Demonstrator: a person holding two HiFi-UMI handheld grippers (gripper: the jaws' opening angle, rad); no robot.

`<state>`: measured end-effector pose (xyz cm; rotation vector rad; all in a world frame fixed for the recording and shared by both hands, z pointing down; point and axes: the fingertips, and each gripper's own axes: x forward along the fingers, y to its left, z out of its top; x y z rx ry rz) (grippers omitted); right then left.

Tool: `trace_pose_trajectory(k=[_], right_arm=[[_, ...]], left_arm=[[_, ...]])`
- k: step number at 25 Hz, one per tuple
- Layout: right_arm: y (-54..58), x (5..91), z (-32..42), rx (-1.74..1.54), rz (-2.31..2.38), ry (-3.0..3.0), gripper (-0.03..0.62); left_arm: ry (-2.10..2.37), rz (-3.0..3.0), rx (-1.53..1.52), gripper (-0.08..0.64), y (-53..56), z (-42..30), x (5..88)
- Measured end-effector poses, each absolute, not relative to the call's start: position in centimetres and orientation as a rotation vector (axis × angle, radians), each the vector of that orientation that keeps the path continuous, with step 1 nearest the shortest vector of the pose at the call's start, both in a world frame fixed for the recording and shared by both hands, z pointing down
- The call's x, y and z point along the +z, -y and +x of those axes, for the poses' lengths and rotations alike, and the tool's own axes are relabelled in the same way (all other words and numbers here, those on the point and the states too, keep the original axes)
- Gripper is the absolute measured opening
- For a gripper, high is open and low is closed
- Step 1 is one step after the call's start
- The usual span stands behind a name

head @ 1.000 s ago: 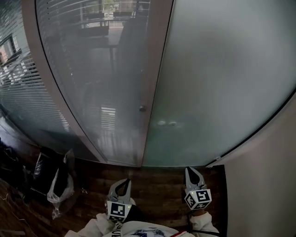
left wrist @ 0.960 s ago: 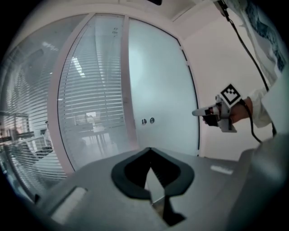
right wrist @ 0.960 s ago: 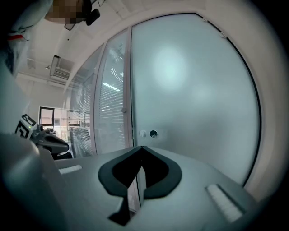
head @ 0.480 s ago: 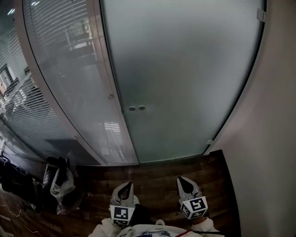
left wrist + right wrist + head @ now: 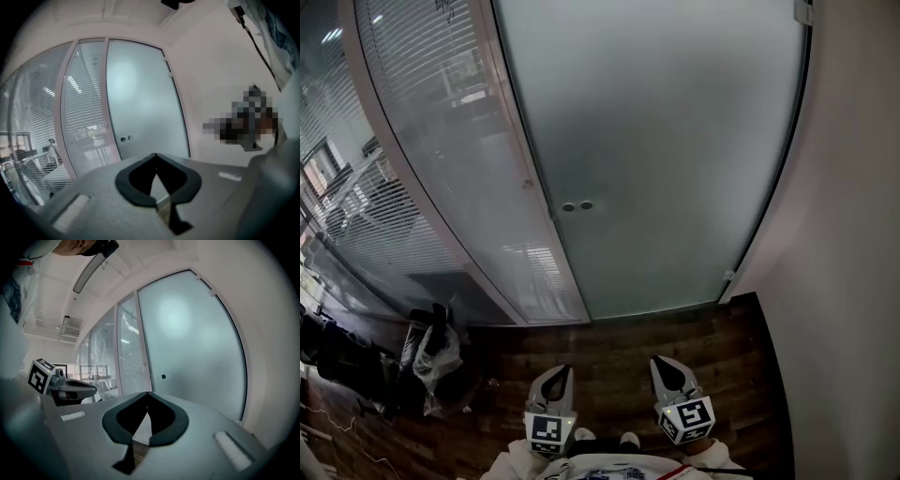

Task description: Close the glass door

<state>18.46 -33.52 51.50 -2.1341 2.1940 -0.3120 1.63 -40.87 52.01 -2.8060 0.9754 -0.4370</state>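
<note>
1. A dark floor (image 5: 619, 342) of wooden planks is shown.
2. A pale plastic bag (image 5: 434, 352) is seen standing on it at the left.
3. Dark bags (image 5: 342, 361) are laid just beside that, further left.

Dim, fisheye-warped views; soft glare glows on the frosted glass door (image 5: 675, 150).

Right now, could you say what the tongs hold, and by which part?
Nothing: left tongs and right tongs are shut and empty, off the frosted glass door.
</note>
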Motion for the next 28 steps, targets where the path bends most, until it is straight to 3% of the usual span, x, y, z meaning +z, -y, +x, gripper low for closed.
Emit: trace_pose_trajectory(k=[6,28], right_arm=[[31.4,53.9,15.6,-0.431,-2.112,-2.229,0.008],[15.4,53.9,-1.5,-0.410,-2.229,-2.258,0.008]], left_arm=[[-0.961,-2.835,-0.468,0.002,37.5,0.0,53.2],[-1.019,-2.896,-0.401,0.002,20.9,-18.3,55.7]])
